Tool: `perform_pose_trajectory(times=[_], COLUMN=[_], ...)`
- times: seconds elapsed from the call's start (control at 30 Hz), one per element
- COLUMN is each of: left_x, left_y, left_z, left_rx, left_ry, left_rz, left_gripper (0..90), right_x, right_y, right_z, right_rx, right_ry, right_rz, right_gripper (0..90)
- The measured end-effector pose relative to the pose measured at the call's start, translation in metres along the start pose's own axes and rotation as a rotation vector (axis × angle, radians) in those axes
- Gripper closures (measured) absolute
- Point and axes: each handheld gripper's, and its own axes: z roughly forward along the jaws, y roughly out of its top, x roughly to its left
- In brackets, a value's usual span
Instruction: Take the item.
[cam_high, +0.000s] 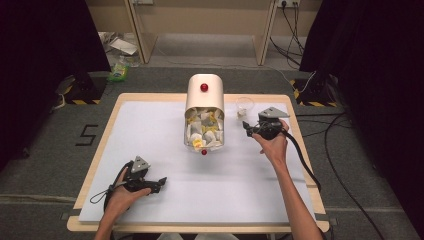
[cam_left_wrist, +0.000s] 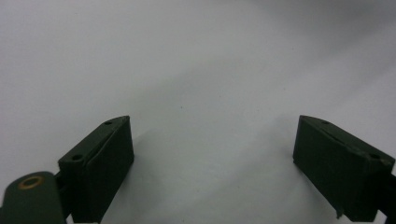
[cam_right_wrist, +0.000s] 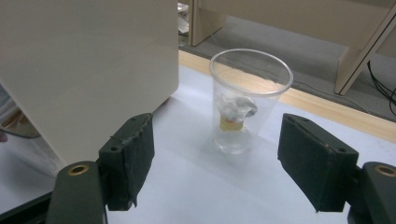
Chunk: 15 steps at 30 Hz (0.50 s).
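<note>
A cream box (cam_high: 204, 112) with a red knob stands at the table's middle back, its front open on several white and yellow wrapped pieces (cam_high: 204, 131). Its plain side (cam_right_wrist: 88, 70) looms at the left of the right gripper view. A clear plastic cup (cam_right_wrist: 247, 100) with one wrapped piece inside stands just right of the box (cam_high: 244, 106). My right gripper (cam_right_wrist: 215, 163) is open, jaws empty, a short way before the cup (cam_high: 246, 126). My left gripper (cam_left_wrist: 212, 158) is open over bare white table, near the front left (cam_high: 159, 184).
The white mat (cam_high: 200, 170) covers a wooden tabletop (cam_high: 95, 150). A black cable (cam_high: 305, 160) trails from the right gripper over the table's right edge. Wooden furniture legs (cam_right_wrist: 359, 51) and floor lie beyond the far edge.
</note>
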Motion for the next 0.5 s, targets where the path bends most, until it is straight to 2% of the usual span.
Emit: perform_pose_trajectory(times=[0.5], left_x=[0.0], left_y=[0.0], left_z=[0.0], left_rx=[-0.001], left_ry=[-0.001], left_rz=[-0.001], left_gripper=[11.5], right_x=[0.011], right_y=[-0.015], right_z=[-0.012], right_rx=[0.045], right_ry=[0.03], right_rz=[-0.013], right_gripper=[26.0])
